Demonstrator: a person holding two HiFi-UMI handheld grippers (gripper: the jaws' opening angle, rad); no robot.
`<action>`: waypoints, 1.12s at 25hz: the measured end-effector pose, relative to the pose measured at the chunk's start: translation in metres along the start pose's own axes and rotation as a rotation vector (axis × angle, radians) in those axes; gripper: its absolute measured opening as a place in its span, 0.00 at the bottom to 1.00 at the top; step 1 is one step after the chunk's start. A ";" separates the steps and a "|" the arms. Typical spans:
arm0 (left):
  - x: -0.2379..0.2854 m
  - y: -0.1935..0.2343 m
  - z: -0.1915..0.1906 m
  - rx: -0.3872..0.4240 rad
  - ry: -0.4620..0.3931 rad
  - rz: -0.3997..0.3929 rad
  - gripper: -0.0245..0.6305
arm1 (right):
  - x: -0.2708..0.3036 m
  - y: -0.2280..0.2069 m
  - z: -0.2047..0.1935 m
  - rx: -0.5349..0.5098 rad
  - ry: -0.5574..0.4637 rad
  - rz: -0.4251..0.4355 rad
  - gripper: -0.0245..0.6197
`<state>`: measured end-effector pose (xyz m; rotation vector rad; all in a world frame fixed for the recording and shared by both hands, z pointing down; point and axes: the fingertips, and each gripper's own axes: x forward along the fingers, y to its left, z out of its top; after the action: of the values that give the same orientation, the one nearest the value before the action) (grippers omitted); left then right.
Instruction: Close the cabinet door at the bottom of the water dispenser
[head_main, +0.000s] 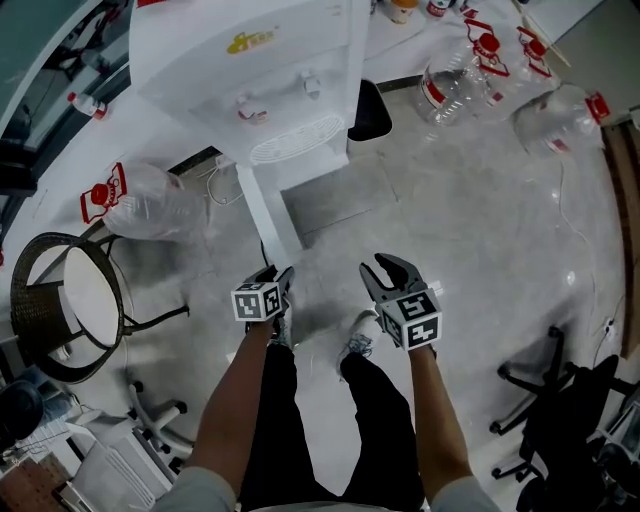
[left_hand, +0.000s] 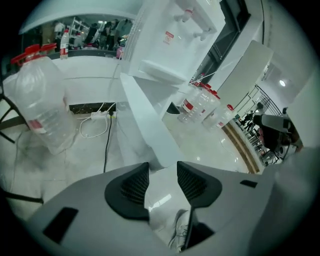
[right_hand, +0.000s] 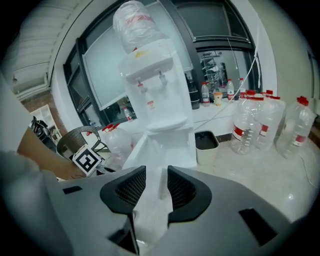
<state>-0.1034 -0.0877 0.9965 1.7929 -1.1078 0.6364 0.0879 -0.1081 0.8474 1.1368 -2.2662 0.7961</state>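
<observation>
- Pale polished floor (head_main: 470, 230) of an office, seen from above, with a white water dispenser (head_main: 250, 70) standing at its upper left.
- Its bottom cabinet door (head_main: 268, 215) is swung wide open (edge-on from the head view), a narrow white panel reaching out toward the person.
- The left gripper (head_main: 279, 274) hangs just short of the door's free edge, its fingers spread. Only floor and a shoe show between them in the left gripper view, and whether the tips touch the panel cannot be told.
- The right gripper (head_main: 385, 272) is beside it and well clear of the door, with its jaws parted wide and nothing between them. It faces the open cabinet.
- Clear water jugs with red caps (head_main: 470, 75) cluster at upper right, and another jug (head_main: 150, 200) lies left of the dispenser.
- A black bin (head_main: 372, 110) sits just right of the dispenser, and a wicker basket (head_main: 30, 290) stands at far left.
</observation>
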 end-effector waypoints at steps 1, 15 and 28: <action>0.002 -0.003 0.002 -0.012 -0.007 0.004 0.33 | -0.004 -0.003 0.001 0.005 -0.004 -0.001 0.29; 0.058 -0.072 0.045 -0.242 -0.021 -0.056 0.33 | -0.030 -0.071 0.010 0.114 -0.074 -0.076 0.29; 0.137 -0.115 0.125 -0.323 -0.170 0.006 0.42 | -0.034 -0.112 -0.011 0.202 -0.080 -0.137 0.30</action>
<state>0.0578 -0.2346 0.9973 1.5842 -1.2522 0.2896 0.2004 -0.1364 0.8650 1.4231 -2.1811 0.9558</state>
